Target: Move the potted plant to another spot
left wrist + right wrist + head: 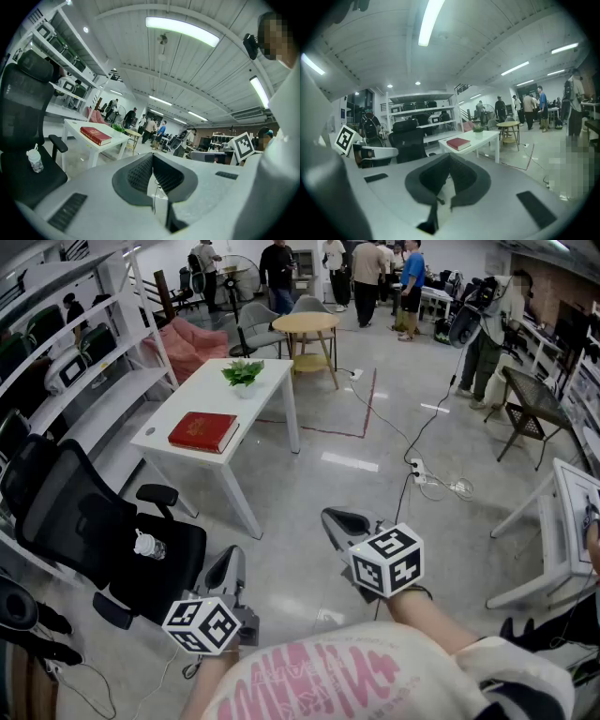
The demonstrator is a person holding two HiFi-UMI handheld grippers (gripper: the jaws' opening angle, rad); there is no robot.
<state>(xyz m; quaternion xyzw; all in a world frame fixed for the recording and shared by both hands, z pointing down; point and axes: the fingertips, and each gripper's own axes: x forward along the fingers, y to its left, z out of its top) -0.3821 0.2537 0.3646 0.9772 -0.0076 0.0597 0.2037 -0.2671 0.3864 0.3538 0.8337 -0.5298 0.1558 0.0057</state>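
The potted plant (243,376), green leaves in a small white pot, stands at the far end of a white table (178,404). A red book (202,431) lies at the table's near end. Both grippers hover low over the floor, well short of the table. My left gripper (228,565) is shut and holds nothing. My right gripper (343,522) is also shut and empty. In the left gripper view the plant (118,127) and book (95,135) show far off, above the closed left gripper (153,172). The right gripper view shows the plant (478,129) behind the book (458,143), past the closed right gripper (449,176).
A black office chair (84,521) with a water bottle (148,545) on its seat stands to the left, before white shelving (75,381). A round wooden table (307,324) stands beyond the white table. Cables and a power strip (419,472) lie on the floor. People stand at the back.
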